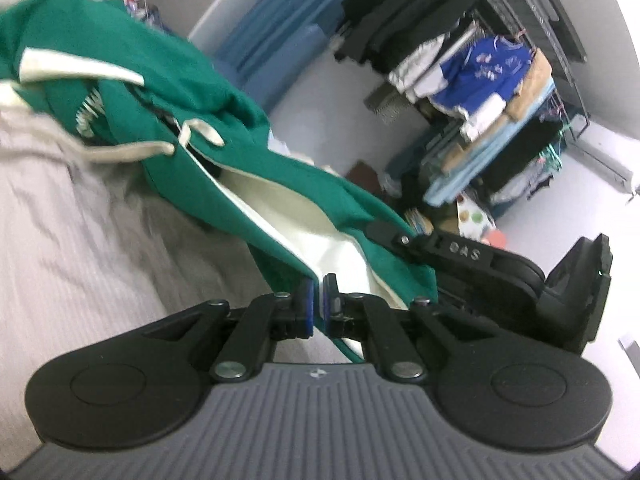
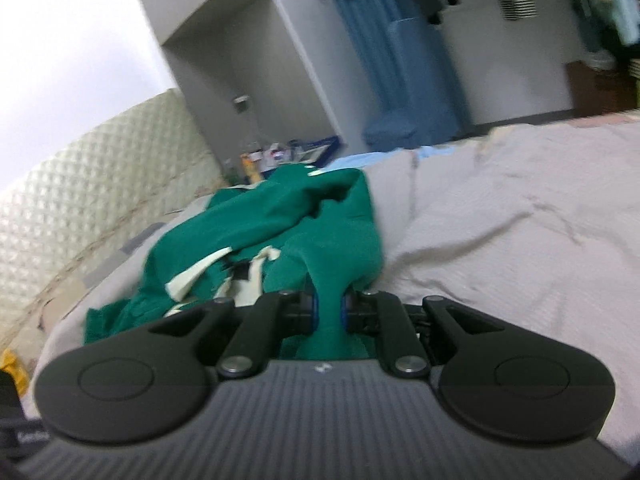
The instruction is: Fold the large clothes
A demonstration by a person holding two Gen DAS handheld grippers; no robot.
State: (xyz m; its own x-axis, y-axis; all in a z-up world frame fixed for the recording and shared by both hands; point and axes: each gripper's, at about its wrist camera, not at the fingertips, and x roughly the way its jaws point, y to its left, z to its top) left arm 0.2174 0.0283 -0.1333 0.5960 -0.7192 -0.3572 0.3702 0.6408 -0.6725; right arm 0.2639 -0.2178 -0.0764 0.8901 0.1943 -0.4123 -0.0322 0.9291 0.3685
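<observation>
1. Left wrist view: your left gripper (image 1: pixel 319 300) pinches the hem of the green hoodie (image 1: pixel 192 120), jaws nearly closed; cloth stretches toward 11 o'clock over the bed (image 1: pixel 80 240), lifted for spreading.
2. Right wrist view: your right gripper (image 2: pixel 328 312) clamps a thick green fold; the hoodie is bunched at 11 o'clock.

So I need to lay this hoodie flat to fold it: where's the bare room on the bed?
Bare grey bedsheet lies right of the green hoodie, out to the bed's far edge. It is crowded left of the hoodie, toward the quilted headboard. Both the left gripper and right gripper are clamped on the fabric.
</observation>
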